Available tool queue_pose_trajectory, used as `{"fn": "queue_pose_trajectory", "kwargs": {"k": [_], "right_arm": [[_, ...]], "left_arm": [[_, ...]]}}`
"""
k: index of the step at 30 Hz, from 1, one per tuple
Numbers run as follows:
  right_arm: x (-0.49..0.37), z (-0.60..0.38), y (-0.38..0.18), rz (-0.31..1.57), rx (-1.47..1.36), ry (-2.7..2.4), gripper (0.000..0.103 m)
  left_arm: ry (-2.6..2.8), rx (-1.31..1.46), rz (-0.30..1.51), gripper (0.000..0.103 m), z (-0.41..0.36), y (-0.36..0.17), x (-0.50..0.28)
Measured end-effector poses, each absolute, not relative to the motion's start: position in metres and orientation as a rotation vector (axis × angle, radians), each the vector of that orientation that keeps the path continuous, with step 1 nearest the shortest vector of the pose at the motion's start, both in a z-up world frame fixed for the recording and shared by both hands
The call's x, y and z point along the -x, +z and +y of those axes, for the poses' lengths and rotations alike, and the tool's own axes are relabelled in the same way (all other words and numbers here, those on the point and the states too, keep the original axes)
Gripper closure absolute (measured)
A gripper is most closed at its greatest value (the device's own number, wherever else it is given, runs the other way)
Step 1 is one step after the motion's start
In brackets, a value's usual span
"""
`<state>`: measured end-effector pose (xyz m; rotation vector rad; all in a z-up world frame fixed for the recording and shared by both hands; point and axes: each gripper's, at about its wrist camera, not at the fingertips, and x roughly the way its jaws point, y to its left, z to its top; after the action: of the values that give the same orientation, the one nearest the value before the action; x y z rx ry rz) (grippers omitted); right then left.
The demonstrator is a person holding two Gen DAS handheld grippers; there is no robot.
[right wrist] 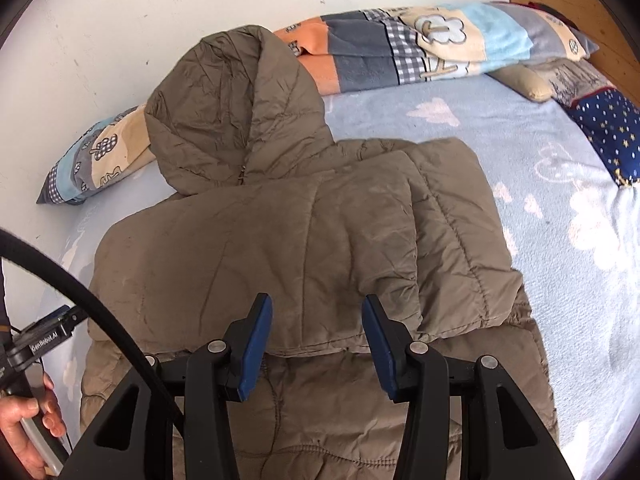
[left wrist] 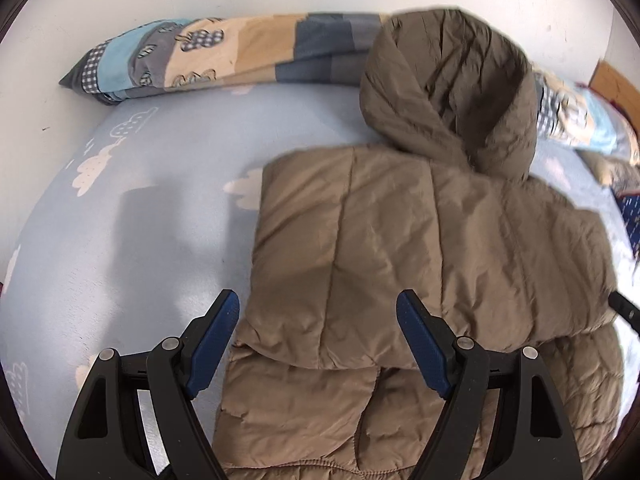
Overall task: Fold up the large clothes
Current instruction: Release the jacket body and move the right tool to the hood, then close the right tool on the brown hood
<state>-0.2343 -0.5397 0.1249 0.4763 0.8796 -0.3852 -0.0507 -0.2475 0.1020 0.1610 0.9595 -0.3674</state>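
Bed [left wrist: 140,240] with blue cloud-print sheet against white wall. Brown puffer jacket [left wrist: 400,240] folded, lying directly beneath and ahead of both grippers. Left gripper [left wrist: 318,344] wide, empty. Right gripper [right wrist: 317,344] narrower, empty.

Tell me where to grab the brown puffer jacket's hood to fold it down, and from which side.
Grip the hood at its peaked top edge, coming from the wall side. It lies flat beyond the folded jacket, its tip resting on the patterned quilt, so that free edge lifts easily toward the body. The right gripper, open and empty above the jacket, looks closest.
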Motion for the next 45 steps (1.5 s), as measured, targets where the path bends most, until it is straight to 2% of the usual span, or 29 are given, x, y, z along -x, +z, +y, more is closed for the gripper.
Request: {"fn": "queue_pose_trajectory", "kwargs": {"k": [13,24,28,35,45], "right_arm": [[0.228,-0.553,0.173,0.888,-0.417,-0.351,0.052],[0.122,-0.576,0.248,0.825,-0.355,-0.305,0.052],[0.068,-0.582,0.263,0.822,-0.293,-0.296,0.046],[-0.013,-0.595,0.261,0.852,-0.215,-0.308,0.045],[-0.077,-0.618,0.22,0.877,-0.097,-0.372,0.044]], "left_arm": [[-0.406,-0.051,0.932,0.023,-0.235,0.122,0.054],[-0.431,-0.056,0.937,0.023,-0.241,0.118,0.051],[-0.439,-0.06,0.927,0.023,-0.239,0.117,0.049],[-0.454,-0.059,0.898,0.023,-0.233,0.115,0.043],[-0.443,-0.041,0.892,0.023,-0.217,0.11,0.033]]}}
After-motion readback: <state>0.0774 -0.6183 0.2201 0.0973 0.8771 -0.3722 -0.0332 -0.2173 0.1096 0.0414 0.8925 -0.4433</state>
